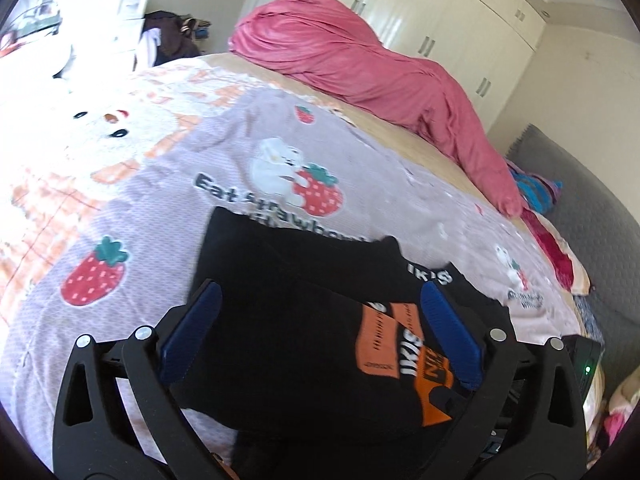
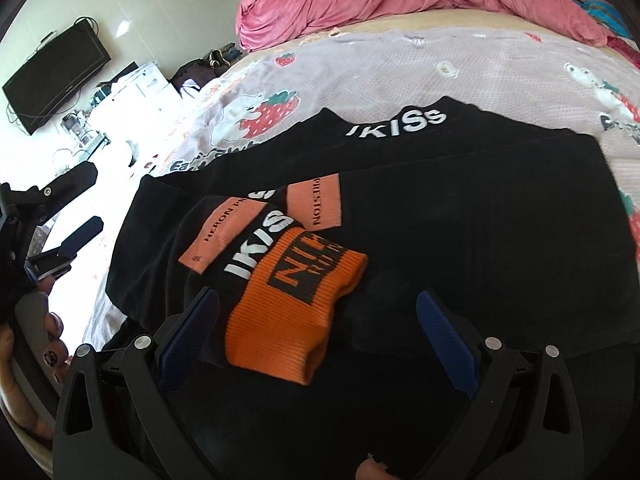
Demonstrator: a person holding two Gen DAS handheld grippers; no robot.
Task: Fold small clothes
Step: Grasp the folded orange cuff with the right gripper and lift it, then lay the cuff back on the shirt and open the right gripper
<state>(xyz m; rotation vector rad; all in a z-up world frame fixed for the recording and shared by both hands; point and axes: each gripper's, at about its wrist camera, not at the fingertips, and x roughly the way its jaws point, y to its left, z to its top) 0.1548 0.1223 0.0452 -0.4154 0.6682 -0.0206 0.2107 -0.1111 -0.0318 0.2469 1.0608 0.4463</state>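
Left gripper [image 1: 320,332]: jaws spread wide, released, nothing between the blue pads; it hangs over the near edge of the bed, above the black garment.
Right gripper [image 2: 316,340]: jaws also wide apart and empty, poised just above the orange cuff.
Hand [image 2: 44,340]: at the left margin of the right wrist view, wrapped round a grey handle.
Orange cuff [image 2: 288,308]: ribbed knit, thick and springy, dark block lettering; it lies on top of the black garment near the bed's near edge, tilted.
Pale tags [image 2: 320,204]: two flat salmon bands with small print, beside a black strip reading IKISS in white.
Black garment [image 2: 460,232]: soft, matte, fine-ribbed cloth spread flat in overlapping layers, waistband lettering toward the far side; it sits mid-bed, nearer the near edge.
Step, as I judge it: the small pieces look stacked and a fold seems due next; best to pinch one layer edge only, lift low, and lay it over square so the ribbing does not bunch.
Bedsheet [image 1: 160,184]: lilac, waffle-textured, printed with strawberries and bears.
Pink quilt [image 1: 360,64]: heaped in loose folds along the far edge.
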